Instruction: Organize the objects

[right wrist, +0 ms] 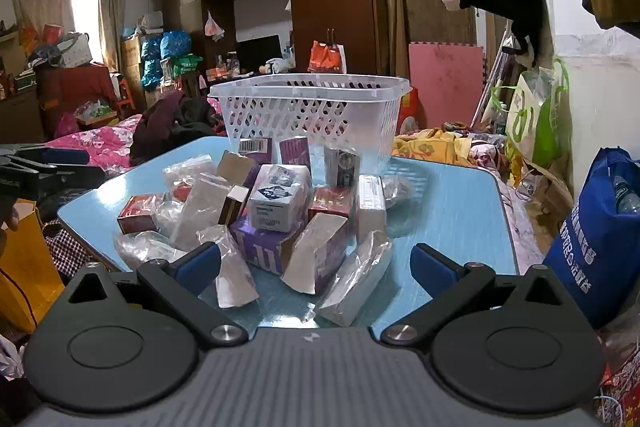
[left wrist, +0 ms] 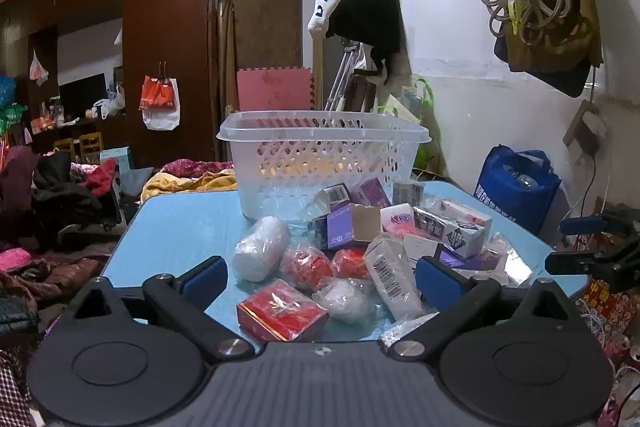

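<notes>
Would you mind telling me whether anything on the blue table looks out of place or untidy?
Yes: the boxes and wrapped packets lie jumbled and tilted in a heap on the table, while the white basket behind them appears empty.

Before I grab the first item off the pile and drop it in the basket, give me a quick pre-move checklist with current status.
1. Left gripper open, holding nothing: ok.
2. Right gripper open, holding nothing: ok.
3. Basket upright on the blue table, behind the pile: ok.
4. Room in the basket: looks empty through its walls, bottom not visible: cannot tell.
5. Nearest target, red box, lies between the left fingers' line, but plastic-wrapped items touch it: not ok for a clean pick.
6. Grippers apart from each other: ok.
</notes>
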`<state>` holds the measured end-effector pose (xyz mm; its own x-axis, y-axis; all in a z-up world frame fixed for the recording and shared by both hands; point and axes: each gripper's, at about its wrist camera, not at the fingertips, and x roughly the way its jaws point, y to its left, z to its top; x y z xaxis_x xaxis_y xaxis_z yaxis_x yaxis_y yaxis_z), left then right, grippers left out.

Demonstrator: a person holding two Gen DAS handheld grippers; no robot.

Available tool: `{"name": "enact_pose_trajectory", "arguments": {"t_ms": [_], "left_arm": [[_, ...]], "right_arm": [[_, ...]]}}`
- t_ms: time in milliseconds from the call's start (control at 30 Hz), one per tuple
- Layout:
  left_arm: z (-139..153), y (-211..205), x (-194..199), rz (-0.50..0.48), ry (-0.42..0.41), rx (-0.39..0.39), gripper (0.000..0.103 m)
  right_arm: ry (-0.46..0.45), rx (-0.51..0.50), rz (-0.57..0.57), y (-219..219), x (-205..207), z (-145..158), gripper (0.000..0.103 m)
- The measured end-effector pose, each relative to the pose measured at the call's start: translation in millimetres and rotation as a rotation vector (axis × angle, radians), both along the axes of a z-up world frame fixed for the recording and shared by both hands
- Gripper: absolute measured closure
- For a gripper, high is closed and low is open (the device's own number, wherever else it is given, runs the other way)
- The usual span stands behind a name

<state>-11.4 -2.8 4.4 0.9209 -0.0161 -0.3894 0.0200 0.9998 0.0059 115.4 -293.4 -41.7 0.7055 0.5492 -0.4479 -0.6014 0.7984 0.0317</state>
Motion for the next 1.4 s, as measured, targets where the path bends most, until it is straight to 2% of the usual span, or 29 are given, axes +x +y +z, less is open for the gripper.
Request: {"name": "enact_pose_trajectory", "arguments": {"t_ms": [267, 533, 667, 933, 1100, 1233, 1400], "left_arm": [[-2, -1, 3, -0.01, 0.015, 0.019, 0.001], [-6, -2, 7, -0.063, 0.044, -0.01, 0.001], [-7, -3, 6, -0.045, 0.037, 0.007, 0.001], [-6, 3, 8, -0.021, 0.031, -0.005, 0.001], [-14, 9, 13, 0.006, 0.028, 0.023, 0.001], [-29, 28, 17, 0.033, 0.041, -0.004, 0.001], [-46, 38, 23, 0.038, 0.063, 0.008, 0.002]], "right_arm": [[-0.002, -0.02, 0.004, 1, 0, 1, 0.0], [-0.002, -0.029, 0.009, 2, 0, 0, 0.0], [0.001, -0.027, 0.005, 1, 1, -1, 0.0], [-0.017, -0.007, -0.013, -3, 2, -2, 0.0], [-0.013, -0.036, -0.034, -8, 12, -17, 0.0], [0.048, -0.045, -0.006, -5, 23, -35, 0.006], [0.032, -0.069, -0.013, 5, 26, -41, 0.013]]}}
